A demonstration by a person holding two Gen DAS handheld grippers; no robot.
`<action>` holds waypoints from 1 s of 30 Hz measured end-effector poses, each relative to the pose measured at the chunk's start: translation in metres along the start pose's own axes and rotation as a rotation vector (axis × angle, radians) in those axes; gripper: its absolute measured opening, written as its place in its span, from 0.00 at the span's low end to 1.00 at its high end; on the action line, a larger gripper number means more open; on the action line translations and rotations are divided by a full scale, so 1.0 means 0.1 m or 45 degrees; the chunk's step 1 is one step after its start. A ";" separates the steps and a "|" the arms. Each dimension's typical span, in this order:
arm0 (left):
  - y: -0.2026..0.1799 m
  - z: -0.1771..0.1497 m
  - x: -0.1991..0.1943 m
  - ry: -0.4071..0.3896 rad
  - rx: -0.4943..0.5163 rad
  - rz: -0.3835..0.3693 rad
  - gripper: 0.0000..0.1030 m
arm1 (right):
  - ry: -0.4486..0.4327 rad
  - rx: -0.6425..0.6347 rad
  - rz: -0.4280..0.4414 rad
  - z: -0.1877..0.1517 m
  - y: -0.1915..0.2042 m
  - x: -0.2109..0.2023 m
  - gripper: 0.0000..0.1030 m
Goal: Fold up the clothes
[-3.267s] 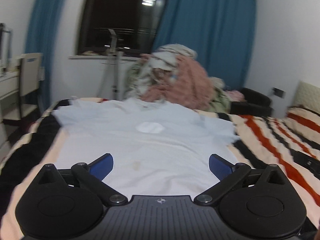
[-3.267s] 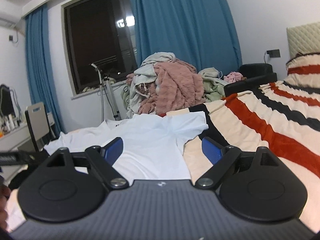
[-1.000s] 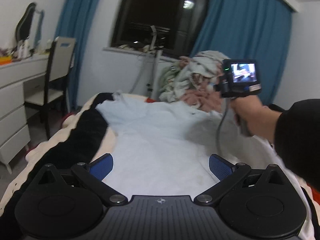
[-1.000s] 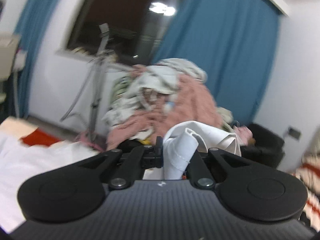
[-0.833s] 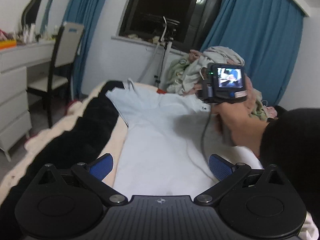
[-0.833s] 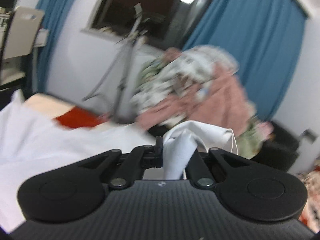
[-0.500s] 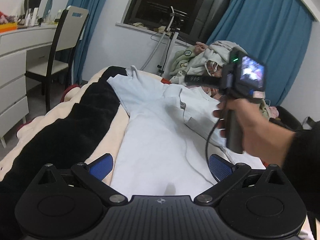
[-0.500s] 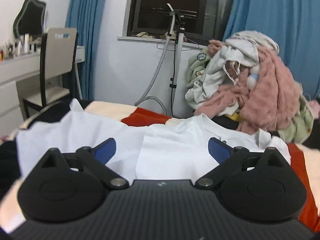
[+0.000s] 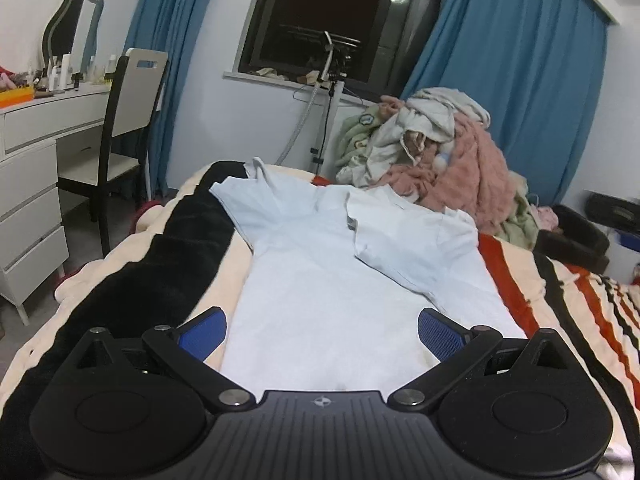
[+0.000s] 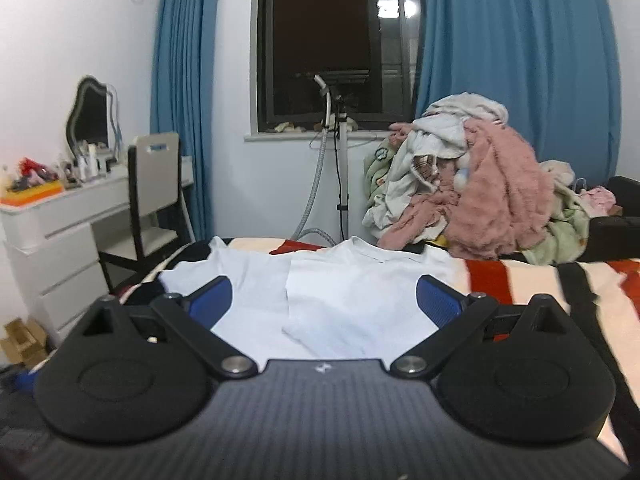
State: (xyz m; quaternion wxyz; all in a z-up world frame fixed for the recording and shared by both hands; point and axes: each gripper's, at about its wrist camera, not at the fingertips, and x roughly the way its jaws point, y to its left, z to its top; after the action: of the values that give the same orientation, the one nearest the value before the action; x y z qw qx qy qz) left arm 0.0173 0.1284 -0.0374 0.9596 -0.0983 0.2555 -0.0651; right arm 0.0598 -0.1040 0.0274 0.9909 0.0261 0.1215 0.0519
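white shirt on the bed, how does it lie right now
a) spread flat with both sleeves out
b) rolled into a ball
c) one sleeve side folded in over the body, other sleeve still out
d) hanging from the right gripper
c: the white shirt has its right-hand sleeve side folded in over the body, while the other sleeve lies out; both grippers are open and empty.

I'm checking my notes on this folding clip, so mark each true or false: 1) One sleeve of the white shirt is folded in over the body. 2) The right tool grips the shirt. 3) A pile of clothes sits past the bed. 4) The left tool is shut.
1) True: the white shirt has one sleeve folded inward.
2) False: the right tool is open, gripping nothing.
3) True: the pile of clothes lies beyond the bed.
4) False: the left tool is open.
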 end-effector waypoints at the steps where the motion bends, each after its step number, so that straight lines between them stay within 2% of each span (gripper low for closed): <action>1: -0.04 -0.01 -0.08 -0.005 0.001 -0.021 1.00 | -0.015 0.015 -0.001 -0.03 -0.04 -0.23 0.97; 6: -0.23 -0.11 -0.36 0.029 -0.057 -0.138 1.00 | -0.091 0.008 -0.059 -0.47 -0.14 -1.07 0.97; 8: -0.31 -0.17 -0.45 0.023 -0.059 -0.154 1.00 | -0.111 0.018 -0.086 -0.72 -0.17 -1.30 0.97; 11: -0.44 -0.25 -0.51 0.014 -0.050 -0.141 1.00 | -0.030 0.006 -0.095 -0.95 -0.22 -1.41 0.97; 15: -0.61 -0.34 -0.47 0.029 -0.002 -0.146 1.00 | -0.019 0.080 -0.049 -0.94 -0.31 -1.42 0.97; 18: -0.74 -0.43 -0.39 0.066 0.047 -0.150 0.99 | -0.055 0.129 -0.078 -0.87 -0.44 -1.46 0.97; 21: -0.91 -0.56 -0.28 0.135 0.105 -0.178 0.98 | -0.121 0.215 -0.147 -0.76 -0.77 -1.58 0.97; 24: -1.23 -0.67 -0.16 0.208 0.206 -0.226 0.94 | -0.211 0.342 -0.278 -0.69 -1.22 -1.77 0.97; 28: -1.83 -0.85 -0.01 0.302 0.333 -0.357 0.87 | -0.252 0.507 -0.418 -0.73 -1.76 -1.94 0.97; 30: -2.17 -0.96 0.02 0.334 0.422 -0.429 0.84 | -0.244 0.615 -0.416 -0.82 -1.98 -1.96 0.97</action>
State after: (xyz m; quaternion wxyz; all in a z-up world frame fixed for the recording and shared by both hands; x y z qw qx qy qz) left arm -0.0455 -0.0982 -0.0721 0.8969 0.0283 0.3435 -0.2769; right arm -0.1307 -0.3188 -0.0179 0.9582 0.2457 0.0390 -0.1413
